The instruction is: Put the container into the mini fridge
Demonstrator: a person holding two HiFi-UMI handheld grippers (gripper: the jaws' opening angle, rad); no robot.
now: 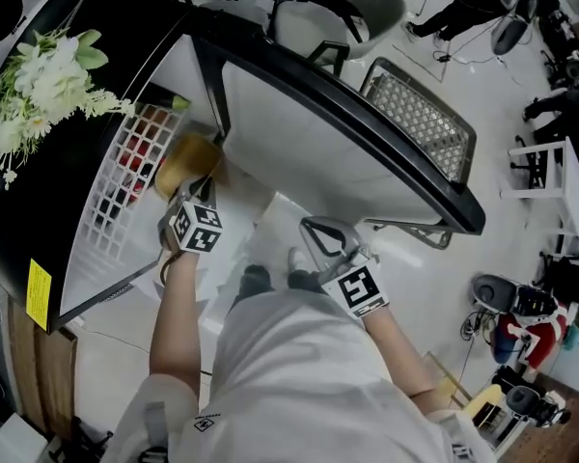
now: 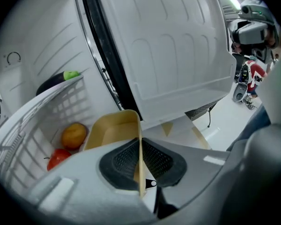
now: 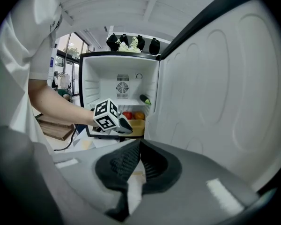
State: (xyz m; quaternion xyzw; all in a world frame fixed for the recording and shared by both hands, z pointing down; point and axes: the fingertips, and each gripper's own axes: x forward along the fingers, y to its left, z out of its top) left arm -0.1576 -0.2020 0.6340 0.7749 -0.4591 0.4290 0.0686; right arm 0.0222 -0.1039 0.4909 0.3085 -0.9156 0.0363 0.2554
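L gripper (image 2: 140, 145) clamping container (image 2: 110, 132) rim, mini fridge (image 3: 103, 86) open, R gripper (image 3: 139, 146) closed

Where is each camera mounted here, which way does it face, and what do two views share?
Head view: on the person's head, facing steeply down at the open mini fridge; torso, both forearms, left gripper and right gripper show.
Left gripper view: on the left gripper, facing into the fridge; its fingers pinch the container wall.
Right gripper view: on the right gripper, held back, facing the fridge front; its fingers are shut, empty.
Shared: both gripper views show the container and the orange.
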